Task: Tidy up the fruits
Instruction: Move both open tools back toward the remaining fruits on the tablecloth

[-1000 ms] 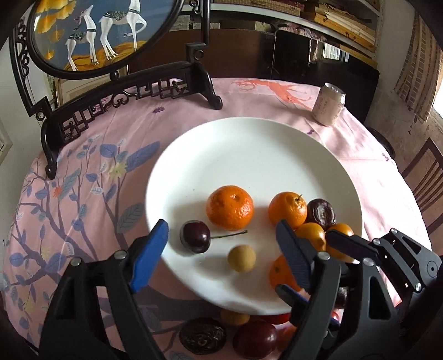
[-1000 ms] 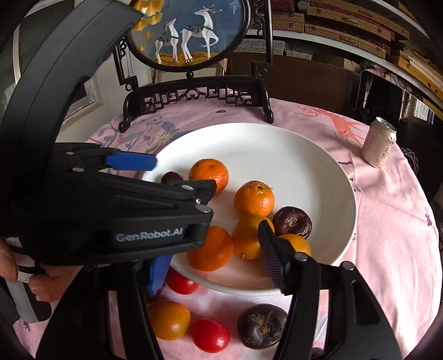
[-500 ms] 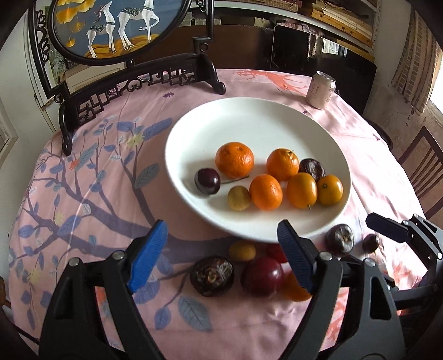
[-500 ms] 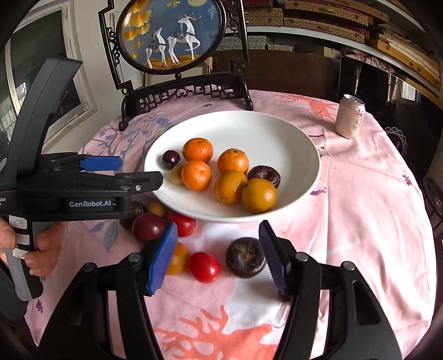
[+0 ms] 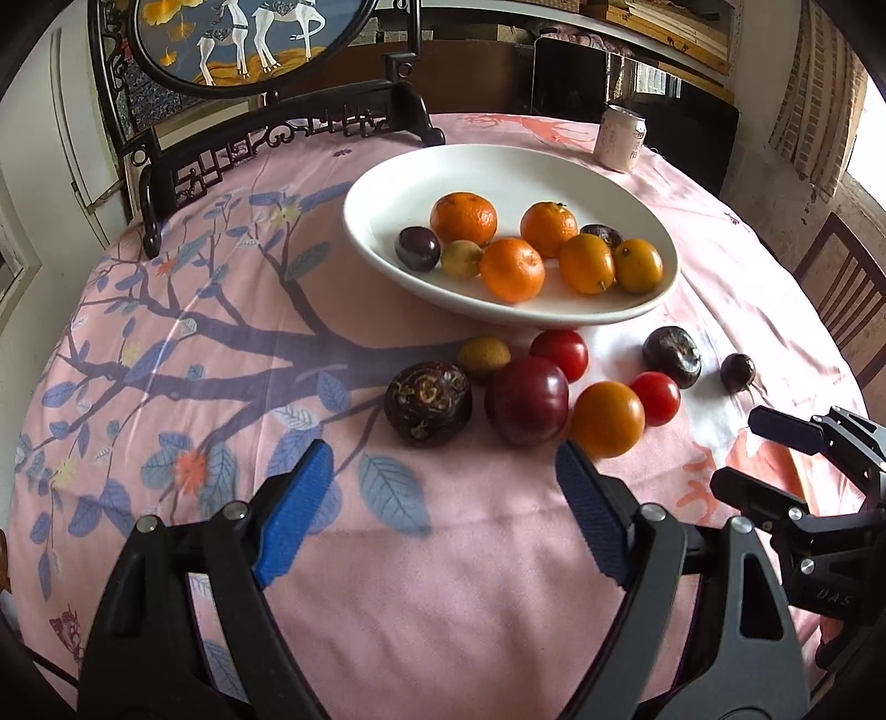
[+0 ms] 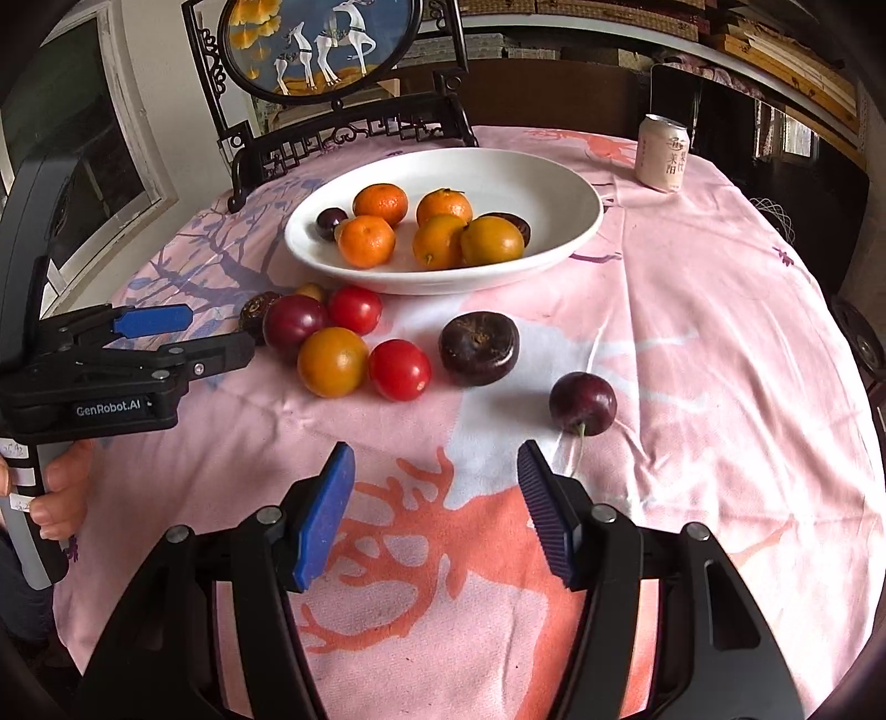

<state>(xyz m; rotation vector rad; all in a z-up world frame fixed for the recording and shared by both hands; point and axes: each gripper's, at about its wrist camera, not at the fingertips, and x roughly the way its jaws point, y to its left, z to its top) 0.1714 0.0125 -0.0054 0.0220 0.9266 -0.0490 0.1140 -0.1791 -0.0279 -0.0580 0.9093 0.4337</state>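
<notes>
A white plate (image 5: 387, 183) (image 6: 554, 183) holds several oranges, a dark cherry (image 5: 418, 248), a small yellow fruit and a passion fruit. Loose on the pink cloth in front of it lie a wrinkled passion fruit (image 5: 428, 403), a red plum (image 5: 527, 400), a yellow-orange tomato (image 5: 608, 419) (image 6: 332, 361), two red tomatoes (image 6: 400, 369), another passion fruit (image 6: 479, 348) and a cherry (image 6: 582, 402). My left gripper (image 5: 443, 515) is open and empty, short of the loose fruit. My right gripper (image 6: 434, 515) is open and empty, in front of the cherry.
A drink can (image 5: 620, 137) (image 6: 662, 152) stands at the far right of the round table. A black carved stand with a round deer picture (image 5: 249, 33) (image 6: 326, 44) stands at the back left. A wooden chair (image 5: 847, 299) is beyond the right edge.
Both grippers have drawn back from over the plate toward the near edge of the table. The loose fruit in front of the plate has come into full view. Both stay open and empty.
</notes>
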